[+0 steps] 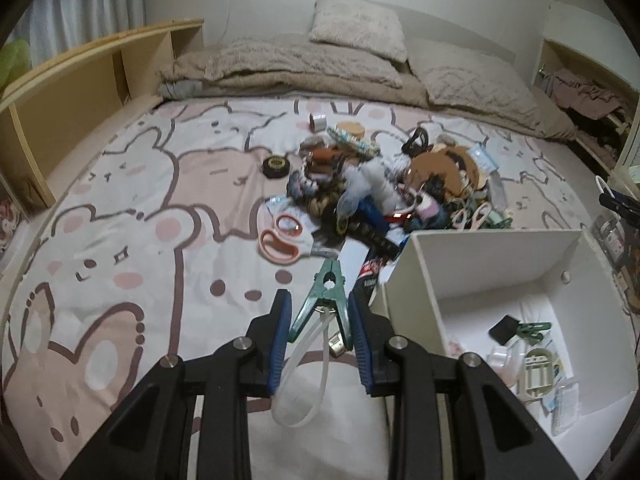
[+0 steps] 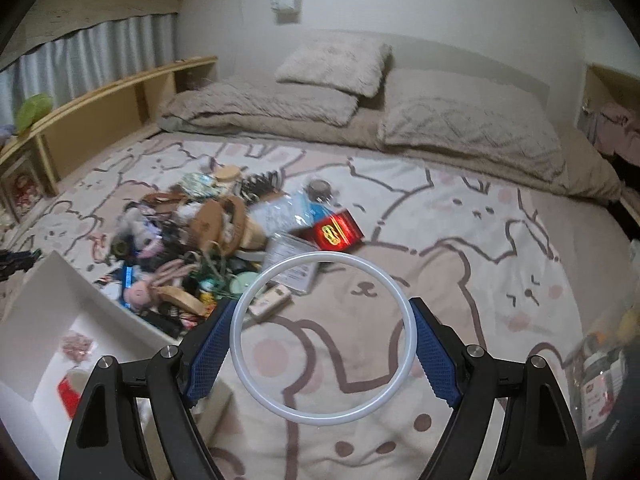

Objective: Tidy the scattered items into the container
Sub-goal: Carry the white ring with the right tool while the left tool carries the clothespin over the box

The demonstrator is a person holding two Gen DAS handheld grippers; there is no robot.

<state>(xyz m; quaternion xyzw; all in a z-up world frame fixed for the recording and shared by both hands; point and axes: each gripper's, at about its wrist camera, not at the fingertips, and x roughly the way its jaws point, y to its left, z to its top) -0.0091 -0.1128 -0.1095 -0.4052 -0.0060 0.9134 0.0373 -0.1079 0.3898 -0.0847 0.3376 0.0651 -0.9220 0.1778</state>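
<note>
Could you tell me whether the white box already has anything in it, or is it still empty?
Partly filled: the white box holds a green clip and other small items on its floor.

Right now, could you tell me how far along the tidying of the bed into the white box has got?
Early on. Done: the white box holds only a few small things, including a green clip. In hand: the left gripper grips a green clamp with a clear loop; the right gripper holds a white ring. Left: the big pile, pink scissors and tape roll remain on the bedsheet.
</note>
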